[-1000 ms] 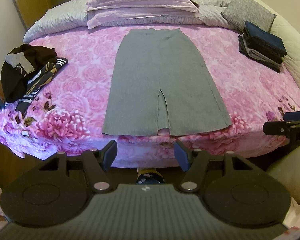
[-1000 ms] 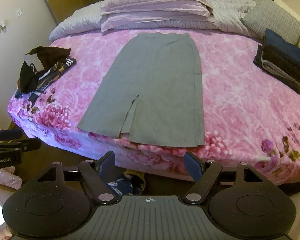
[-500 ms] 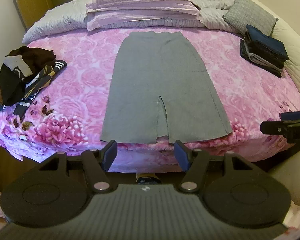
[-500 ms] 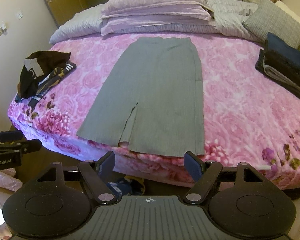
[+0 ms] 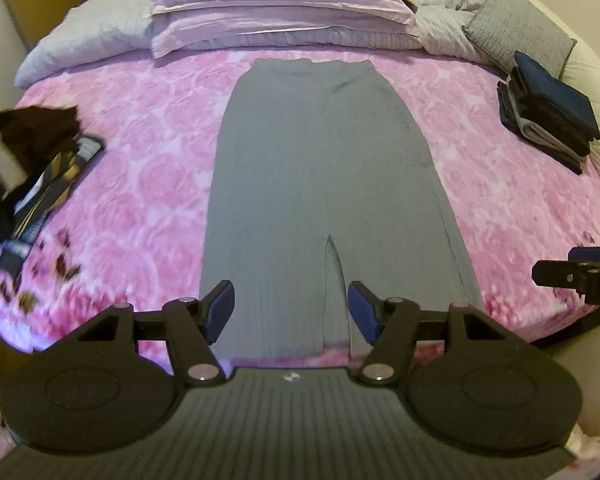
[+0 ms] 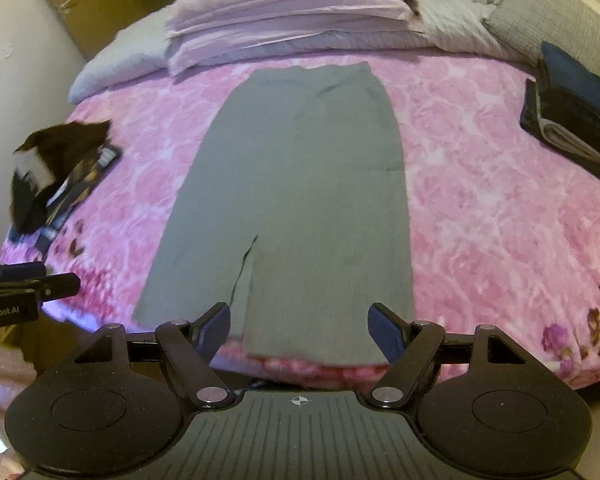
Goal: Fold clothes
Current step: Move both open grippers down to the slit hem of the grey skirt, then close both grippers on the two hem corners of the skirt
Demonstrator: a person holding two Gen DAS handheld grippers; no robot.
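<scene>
Pile of dark clothes (image 5: 24, 168): lies in a heap on the left side of the bed, well apart from the skirt. Not folded yet.

Left gripper (image 5: 290, 316): hangs over the near end of the skirt. Its two blue fingers (image 5: 220, 312) are spread wide and hold nothing.

Skirt (image 5: 324, 184): long and grey, lying flat in the middle of the pink flower bedspread (image 5: 140, 168). The waist is at the far end by the pillows (image 5: 276, 8). The hem is at the near edge of the bed, with a slit in the middle.

How it will feel: I think it is soft, thin and light. It will bend and droop when lifted, and it should not break.

Where to grab: I would pinch the two hem corners, one on each side of the slit, and lift them together so the cloth stays even.

Right gripper (image 6: 300, 328): also low over the hem, fingers spread, nothing held.

Folded stack (image 5: 548, 120): dark clothes already neat, on the right side of the bed near a grey cushion (image 5: 516, 36).
</scene>
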